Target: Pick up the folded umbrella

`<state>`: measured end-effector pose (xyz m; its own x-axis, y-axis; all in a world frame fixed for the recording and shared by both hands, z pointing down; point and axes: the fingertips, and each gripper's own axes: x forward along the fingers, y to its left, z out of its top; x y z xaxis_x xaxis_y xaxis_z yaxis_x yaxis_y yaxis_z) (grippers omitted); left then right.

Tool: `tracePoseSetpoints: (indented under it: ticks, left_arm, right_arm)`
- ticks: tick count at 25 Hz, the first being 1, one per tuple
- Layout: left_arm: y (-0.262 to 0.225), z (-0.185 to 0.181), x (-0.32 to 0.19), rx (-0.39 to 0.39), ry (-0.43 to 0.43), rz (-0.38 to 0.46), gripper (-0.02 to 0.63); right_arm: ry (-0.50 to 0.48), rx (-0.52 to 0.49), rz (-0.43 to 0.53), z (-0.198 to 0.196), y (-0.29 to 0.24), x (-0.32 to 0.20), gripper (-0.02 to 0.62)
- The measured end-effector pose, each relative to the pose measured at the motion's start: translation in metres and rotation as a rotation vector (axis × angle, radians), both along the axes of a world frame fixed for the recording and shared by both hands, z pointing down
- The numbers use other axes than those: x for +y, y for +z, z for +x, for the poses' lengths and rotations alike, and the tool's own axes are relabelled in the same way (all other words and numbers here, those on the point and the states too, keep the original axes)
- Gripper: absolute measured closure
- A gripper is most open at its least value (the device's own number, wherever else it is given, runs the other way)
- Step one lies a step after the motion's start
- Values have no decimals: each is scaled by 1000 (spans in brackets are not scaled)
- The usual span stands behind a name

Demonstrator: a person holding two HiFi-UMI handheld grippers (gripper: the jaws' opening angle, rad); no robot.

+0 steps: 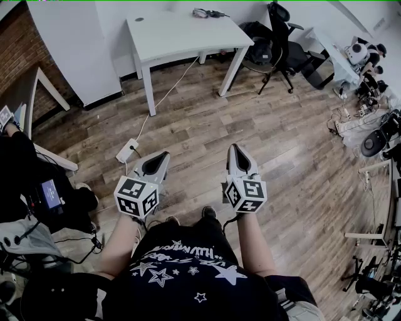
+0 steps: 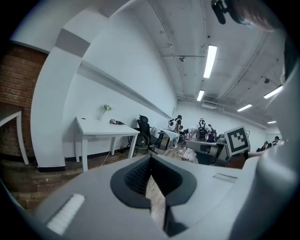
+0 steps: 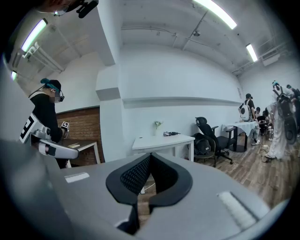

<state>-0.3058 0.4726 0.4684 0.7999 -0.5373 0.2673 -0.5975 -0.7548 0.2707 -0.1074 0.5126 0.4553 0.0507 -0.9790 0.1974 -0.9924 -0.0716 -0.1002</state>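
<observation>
A small dark bundle [image 1: 207, 12] lies at the far edge of a white table [image 1: 188, 34]; it is too small to tell whether it is the folded umbrella. It also shows as a dark shape [image 2: 116, 122] in the left gripper view and a dark shape [image 3: 171, 133] in the right gripper view. My left gripper [image 1: 166, 152] and right gripper [image 1: 234, 146] hang side by side over the wooden floor, well short of the table. Both point roughly level towards it. The left gripper [image 2: 150, 157] has its tips together with nothing held, and so does the right gripper [image 3: 150, 154].
A power strip [image 1: 127, 150] with a cable lies on the floor between me and the table. A black office chair [image 1: 279, 37] stands right of the table. A person [image 1: 25, 175] with gear stands close on my left. Equipment and cables crowd the right side [image 1: 369, 125].
</observation>
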Motion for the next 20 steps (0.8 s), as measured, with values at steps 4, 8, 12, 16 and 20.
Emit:
tracePoseSetpoints:
  ticks: [4,8,12,16,20]
  left_arm:
    - [-7,10,3,-1,-16,8,603]
    - [-6,7,-1,1,-21,11,603]
    - [-2,2,-7,2,-25,6,603]
    - [-2,-7,3,-10,-33,-11,603]
    - [1,-18,7,0,-48,-37,603]
  right_arm:
    - [-15,9,12,7,-9,-1,581]
    - [-18,17,10,4,-8,-4,581]
    - [-15,16,0,0,-4,-7,581]
    - [-17,6,-15,-5,-5,2,581]
    - [-10,-6,-29,-10,0,6,581]
